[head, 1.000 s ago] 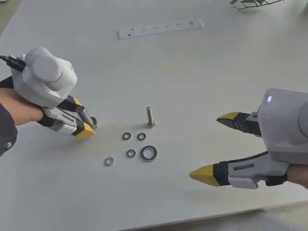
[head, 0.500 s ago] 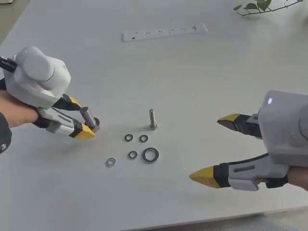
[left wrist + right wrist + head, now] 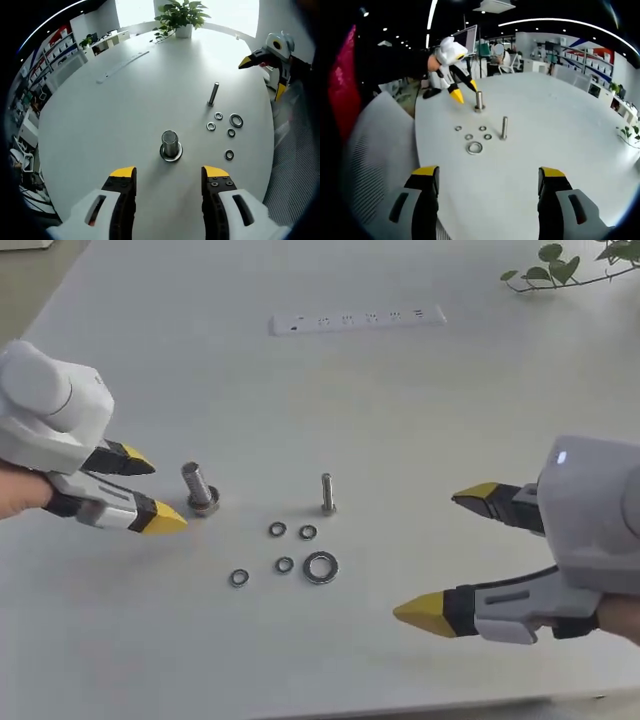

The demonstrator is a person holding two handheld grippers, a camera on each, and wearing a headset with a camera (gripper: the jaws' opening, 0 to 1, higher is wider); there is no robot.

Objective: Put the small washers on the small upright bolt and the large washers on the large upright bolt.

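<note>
Hovering my left gripper (image 3: 163,495), jaws spread, just left of the large bolt (image 3: 198,488), holding my right gripper (image 3: 428,553) spread too, right of the washers (image 3: 320,567)

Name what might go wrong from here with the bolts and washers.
The thick silver upright bolt stands free, close to the open left gripper; a nudge could topple it.
The thin silver upright bolt stands close to the small silver washers; the open right gripper reaching for them might knock it over.
The large silver washer lies beside a small one; a grab may drag both.
</note>
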